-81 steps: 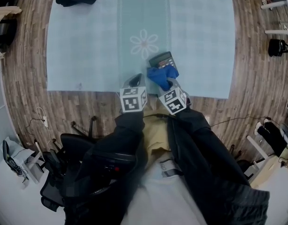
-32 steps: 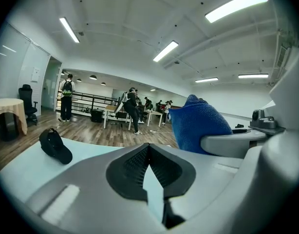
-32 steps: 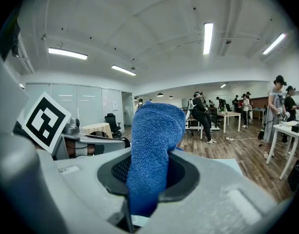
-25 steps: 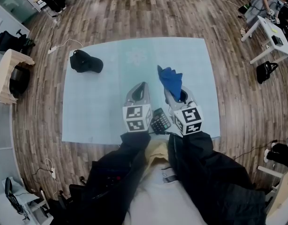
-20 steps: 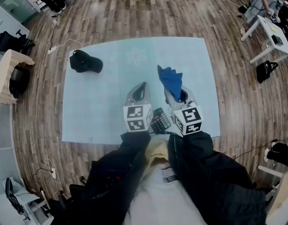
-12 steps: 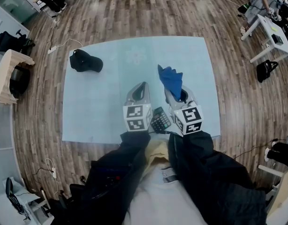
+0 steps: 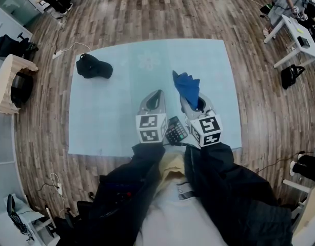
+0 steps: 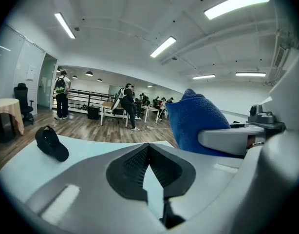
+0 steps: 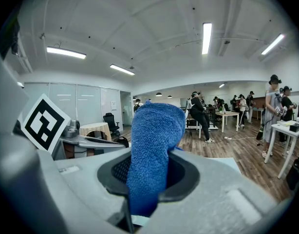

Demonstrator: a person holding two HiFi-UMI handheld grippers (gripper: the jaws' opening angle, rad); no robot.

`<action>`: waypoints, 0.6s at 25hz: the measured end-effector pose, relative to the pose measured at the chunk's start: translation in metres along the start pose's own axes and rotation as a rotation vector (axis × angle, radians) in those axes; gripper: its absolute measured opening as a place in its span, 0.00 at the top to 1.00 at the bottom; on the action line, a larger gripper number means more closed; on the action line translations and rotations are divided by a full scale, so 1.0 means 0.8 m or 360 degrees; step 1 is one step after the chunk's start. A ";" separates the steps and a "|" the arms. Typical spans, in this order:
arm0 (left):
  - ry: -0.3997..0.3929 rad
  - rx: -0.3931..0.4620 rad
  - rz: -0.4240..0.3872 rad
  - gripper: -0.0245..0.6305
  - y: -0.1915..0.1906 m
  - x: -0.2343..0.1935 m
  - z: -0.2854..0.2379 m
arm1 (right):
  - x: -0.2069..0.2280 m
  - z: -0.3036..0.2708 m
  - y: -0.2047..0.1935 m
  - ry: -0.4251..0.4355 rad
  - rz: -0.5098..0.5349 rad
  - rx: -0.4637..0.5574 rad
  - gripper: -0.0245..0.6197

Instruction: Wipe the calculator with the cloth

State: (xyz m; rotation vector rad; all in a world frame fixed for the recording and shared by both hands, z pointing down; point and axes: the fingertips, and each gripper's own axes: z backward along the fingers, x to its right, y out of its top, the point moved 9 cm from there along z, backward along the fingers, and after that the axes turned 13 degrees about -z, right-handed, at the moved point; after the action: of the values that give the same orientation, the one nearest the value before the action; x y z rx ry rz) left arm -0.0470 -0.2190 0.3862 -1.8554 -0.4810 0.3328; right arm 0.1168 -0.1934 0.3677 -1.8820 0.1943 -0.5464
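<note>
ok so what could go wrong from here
The dark grey calculator lies loose near the edge of the pale blue mat. The left tongs are shut, empty and held up off it, so a wipe might slide it. The blue terry cloth sticks far out of the right tongs, so it may fold over or slip under pressure.

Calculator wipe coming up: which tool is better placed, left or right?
Right, probably: the right tool is shut on the blue terry cloth, while the left tool is shut on nothing. The dark keypad calculator lies between them on the pale blue mat.
</note>
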 end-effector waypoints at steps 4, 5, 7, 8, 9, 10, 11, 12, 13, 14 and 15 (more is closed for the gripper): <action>-0.0012 -0.0012 0.0002 0.97 -0.002 0.002 -0.004 | 0.001 -0.001 -0.001 0.0002 -0.0002 -0.0007 0.82; -0.0015 -0.0015 0.0003 0.97 -0.002 0.003 -0.004 | 0.001 -0.001 -0.001 0.0002 -0.0003 -0.0009 0.82; -0.0018 -0.0023 0.0008 0.97 -0.003 0.002 -0.004 | 0.001 -0.002 -0.001 0.0000 -0.0004 -0.0014 0.82; -0.0019 -0.0028 0.0011 0.97 -0.004 0.001 -0.005 | 0.001 -0.002 -0.002 -0.0001 -0.0006 -0.0015 0.82; -0.0020 -0.0034 0.0014 0.97 -0.005 0.001 -0.005 | 0.001 -0.002 -0.002 -0.0003 -0.0008 -0.0016 0.82; -0.0022 -0.0041 0.0017 0.97 -0.006 0.001 -0.006 | 0.002 -0.002 -0.003 -0.0005 -0.0010 -0.0017 0.82; -0.0024 -0.0047 0.0018 0.97 -0.008 0.001 -0.006 | 0.002 -0.002 -0.003 -0.0006 -0.0012 -0.0017 0.82; -0.0025 -0.0051 0.0019 0.97 -0.009 0.001 -0.006 | 0.002 -0.002 -0.004 -0.0007 -0.0014 -0.0018 0.82; -0.0027 -0.0054 0.0019 0.97 -0.009 0.002 -0.006 | 0.002 -0.001 -0.005 -0.0008 -0.0016 -0.0019 0.82; -0.0028 -0.0055 0.0020 0.97 -0.010 0.002 -0.006 | 0.002 -0.001 -0.006 -0.0008 -0.0017 -0.0019 0.82; -0.0030 -0.0057 0.0021 0.97 -0.011 0.003 -0.005 | 0.002 0.000 -0.007 -0.0008 -0.0018 -0.0020 0.82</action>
State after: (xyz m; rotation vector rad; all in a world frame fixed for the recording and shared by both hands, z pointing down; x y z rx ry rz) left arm -0.0445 -0.2192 0.3956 -1.8921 -0.4906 0.3529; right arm 0.1171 -0.1922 0.3730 -1.8976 0.1840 -0.5491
